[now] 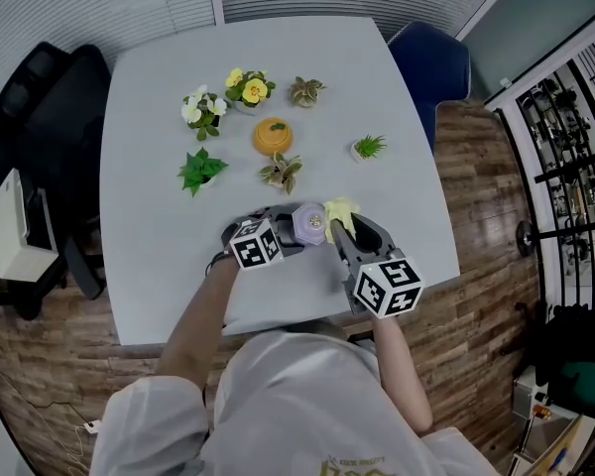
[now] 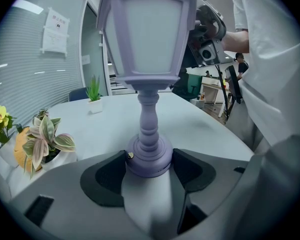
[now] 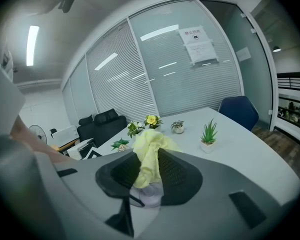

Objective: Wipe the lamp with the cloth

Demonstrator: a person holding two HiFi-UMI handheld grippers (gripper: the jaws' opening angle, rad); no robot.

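The lilac lantern-shaped lamp point(image 2: 147, 59) is clamped upright by its round base between the jaws of the left gripper point(image 2: 150, 168), evidently so that it is steadied and its shade left free for wiping; whether it rests on the grey table point(image 1: 159, 117) cannot be told. The crumpled pale yellow cloth point(image 3: 149, 154) is pinched in the closed jaws of the right gripper point(image 3: 149, 173), a bunch left protruding as the wiping face. Both forearms are drawn in over the near table edge, the grippers angled toward each other, with the cloth just beside the lamp's top.

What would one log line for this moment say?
left gripper: shut on lamp base | right gripper: shut on yellow cloth | cloth beside lamp head
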